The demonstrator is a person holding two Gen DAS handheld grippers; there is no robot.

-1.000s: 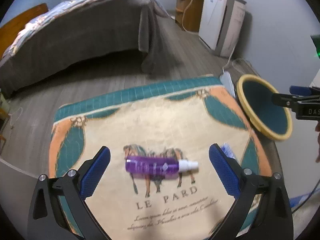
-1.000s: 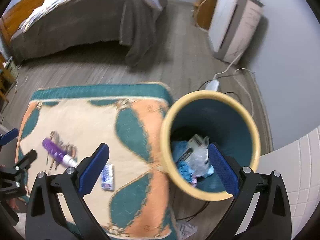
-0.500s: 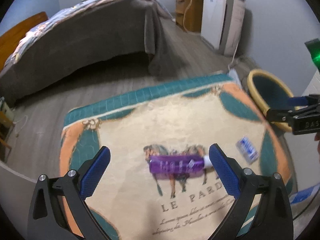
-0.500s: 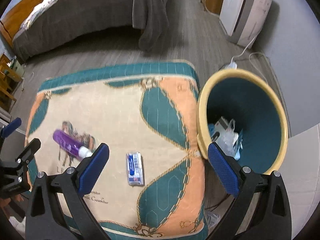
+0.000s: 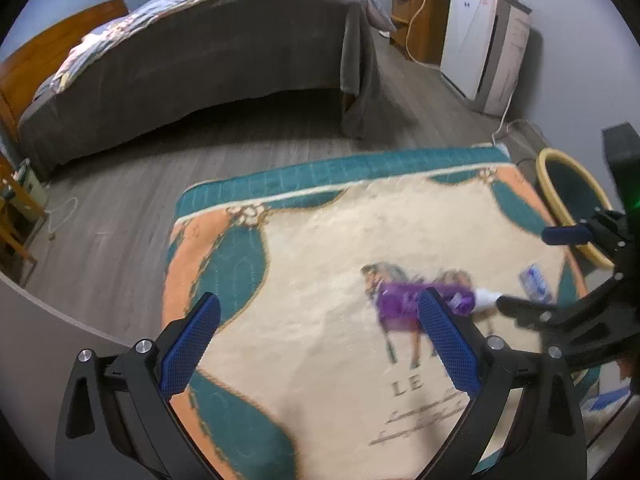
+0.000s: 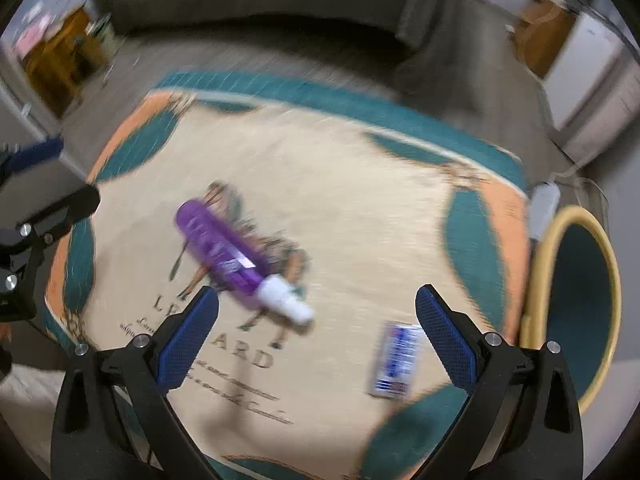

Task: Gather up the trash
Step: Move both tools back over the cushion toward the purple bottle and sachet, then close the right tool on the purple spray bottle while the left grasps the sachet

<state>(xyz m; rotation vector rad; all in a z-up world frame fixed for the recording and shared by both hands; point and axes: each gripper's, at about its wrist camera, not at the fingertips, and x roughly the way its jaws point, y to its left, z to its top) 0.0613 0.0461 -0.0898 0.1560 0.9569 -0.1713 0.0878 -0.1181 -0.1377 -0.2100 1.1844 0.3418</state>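
A purple spray bottle [image 6: 224, 248] with a white cap lies on the horse print of the rug [image 6: 360, 200]; in the left wrist view the bottle [image 5: 400, 300] sits partly behind my left gripper's right finger. A small blue-and-white packet [image 6: 396, 360] lies on the rug near the bin [image 6: 576, 308], a yellow-rimmed teal bucket at the right. My right gripper [image 6: 316, 328] hovers open above the rug between bottle and packet, holding nothing. My left gripper [image 5: 320, 344] is open over the rug's left half, empty. The right gripper [image 5: 560, 304] shows at the right in the left wrist view.
A bed [image 5: 200, 60] with a brown cover stands beyond the rug across grey floorboards. A white cabinet [image 5: 484, 44] and a wooden stand [image 5: 416, 24] line the far right wall. A white power strip [image 6: 544, 204] and cable lie by the bin.
The right gripper has swung left from over the bin to above the bottle and packet. The left gripper has shifted left, so the bottle now sits toward its right finger. Both views are motion-blurred.
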